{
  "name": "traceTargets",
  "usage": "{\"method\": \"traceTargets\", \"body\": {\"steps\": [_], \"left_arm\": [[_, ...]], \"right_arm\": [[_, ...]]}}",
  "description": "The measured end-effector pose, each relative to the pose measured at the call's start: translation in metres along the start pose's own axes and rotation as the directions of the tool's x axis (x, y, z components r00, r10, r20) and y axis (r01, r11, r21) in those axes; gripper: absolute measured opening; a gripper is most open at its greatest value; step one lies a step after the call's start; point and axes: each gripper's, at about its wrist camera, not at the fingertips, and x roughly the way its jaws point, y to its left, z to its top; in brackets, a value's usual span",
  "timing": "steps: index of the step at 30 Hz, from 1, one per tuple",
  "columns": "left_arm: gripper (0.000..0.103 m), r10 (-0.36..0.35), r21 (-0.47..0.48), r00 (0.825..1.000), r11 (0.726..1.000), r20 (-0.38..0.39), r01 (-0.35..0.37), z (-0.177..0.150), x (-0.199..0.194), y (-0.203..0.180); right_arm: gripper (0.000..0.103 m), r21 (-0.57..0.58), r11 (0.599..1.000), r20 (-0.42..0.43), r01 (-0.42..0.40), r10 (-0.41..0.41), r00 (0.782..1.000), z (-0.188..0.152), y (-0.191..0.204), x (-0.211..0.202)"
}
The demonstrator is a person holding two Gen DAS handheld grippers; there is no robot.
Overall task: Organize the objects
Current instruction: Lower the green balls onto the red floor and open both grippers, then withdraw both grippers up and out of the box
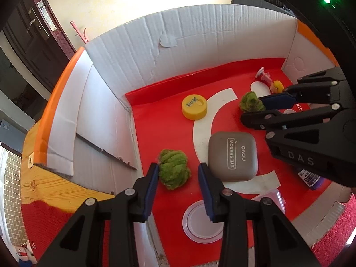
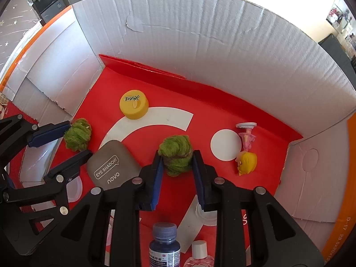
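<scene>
Two hand-held grippers reach down into the white cardboard box (image 2: 222,33), and we place everything against the grey eyeshadow case (image 1: 232,155) lying flat on the box's red liner (image 1: 160,129). Our left gripper (image 1: 178,173) comes in low from the near side and points at the box's back wall, its blue-padded fingers (image 1: 152,182) spread apart; one green yarn ball (image 1: 174,169) sits on the liner just left of the case, between the fingertips, but in the left wrist view we see gaps on both sides, so the jaws stand apart and hold nothing. In the right wrist view that same ball (image 2: 77,134) lies between the two left fingers, just beyond the case's far left corner. Our right gripper (image 2: 176,162) comes in level to the right of the case, its pads (image 2: 156,178) set at either side of the second green yarn ball (image 2: 175,154); they look to touch the fuzz, yet we cannot tell whether they truly clamp it. Beyond the case stands a yellow round cap (image 1: 194,107). Well to the right of the case, near the box's right wall, a small doll with yellow hair (image 2: 245,150) lies on its side beside a white disc (image 2: 225,144). Nearer than the case, under the right gripper, stands a dark blue bottle (image 2: 164,244).
</scene>
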Motion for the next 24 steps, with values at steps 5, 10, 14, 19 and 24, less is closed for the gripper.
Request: {"method": "traceTargets", "body": {"steps": [5, 10, 14, 19, 24], "left_arm": [[0.040, -0.005, -0.003, 1.000, 1.000, 0.006, 0.005, -0.009, -0.005, -0.008], [0.040, -0.011, -0.009, 1.000, 1.000, 0.010, 0.011, -0.013, -0.009, -0.004], [0.040, -0.010, -0.011, 1.000, 1.000, 0.010, 0.010, -0.012, -0.009, -0.003], [0.040, -0.013, -0.014, 1.000, 1.000, 0.014, 0.013, -0.004, -0.005, 0.008], [0.040, -0.019, -0.019, 1.000, 1.000, 0.025, 0.020, -0.005, -0.009, 0.007]], "right_arm": [[0.026, 0.005, 1.000, 0.002, -0.001, 0.001, 1.000, -0.006, -0.003, -0.004], [0.031, 0.004, 1.000, 0.002, -0.008, 0.008, 1.000, -0.013, -0.004, -0.010], [0.062, -0.003, 1.000, 0.026, 0.023, -0.023, 0.999, -0.020, -0.005, -0.015], [0.062, 0.005, 1.000, 0.032, 0.015, -0.015, 0.999, -0.028, -0.008, -0.023], [0.062, 0.009, 1.000, 0.041, 0.023, -0.023, 0.999, -0.038, -0.011, -0.033]]}}
